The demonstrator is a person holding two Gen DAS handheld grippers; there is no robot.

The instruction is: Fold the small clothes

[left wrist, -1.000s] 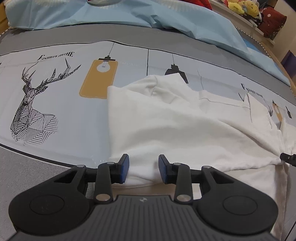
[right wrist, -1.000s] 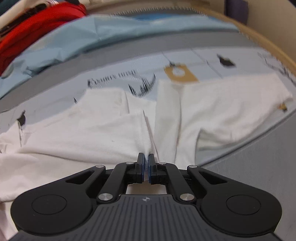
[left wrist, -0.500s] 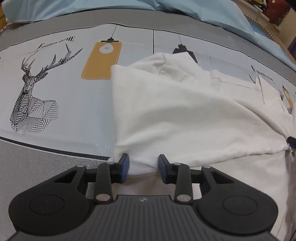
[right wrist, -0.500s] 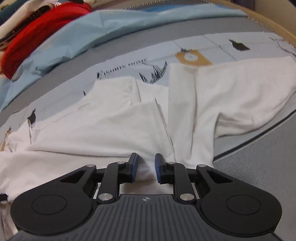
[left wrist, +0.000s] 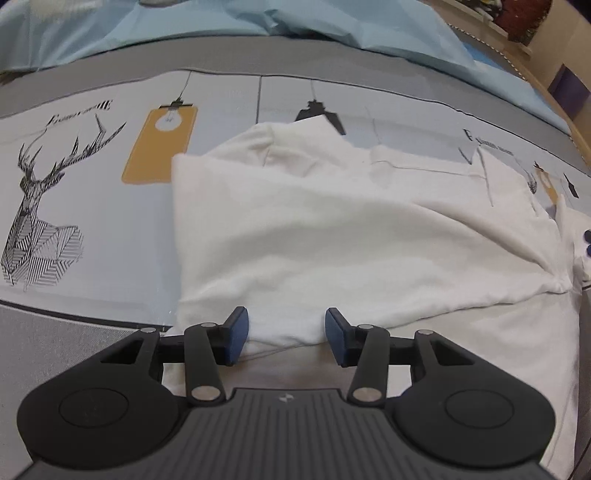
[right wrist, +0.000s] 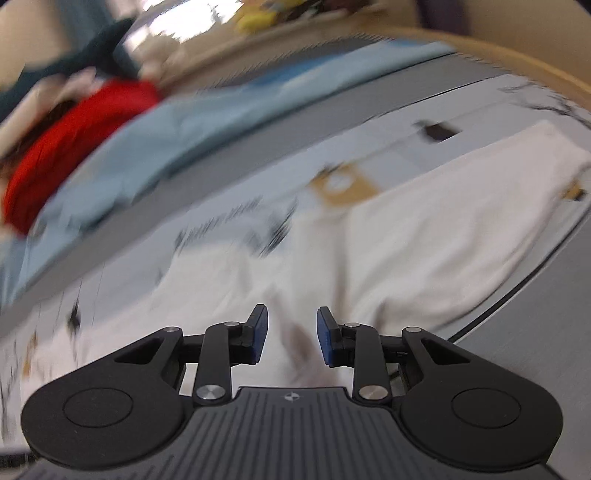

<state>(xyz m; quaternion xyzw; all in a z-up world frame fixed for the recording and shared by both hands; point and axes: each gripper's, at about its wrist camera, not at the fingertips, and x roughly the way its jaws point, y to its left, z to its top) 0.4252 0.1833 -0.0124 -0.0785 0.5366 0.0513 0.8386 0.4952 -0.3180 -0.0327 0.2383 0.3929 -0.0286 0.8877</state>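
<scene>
A white garment lies partly folded on the printed bedsheet, its left part doubled over to the right. My left gripper is open, its blue pads either side of the folded near edge without gripping it. In the blurred right wrist view the same white garment spreads ahead. My right gripper is open and empty just above the cloth. The right gripper's fingertip shows at the far right edge of the left wrist view.
A light blue duvet lies along the back of the bed. A red cloth sits on it at the left in the right wrist view. A wooden bed edge curves at the right. Grey sheet border lies near me.
My right gripper opened, let go of the garment fold and is swinging away, blurring its view. My left gripper stayed open at the near edge and drew back slightly.
</scene>
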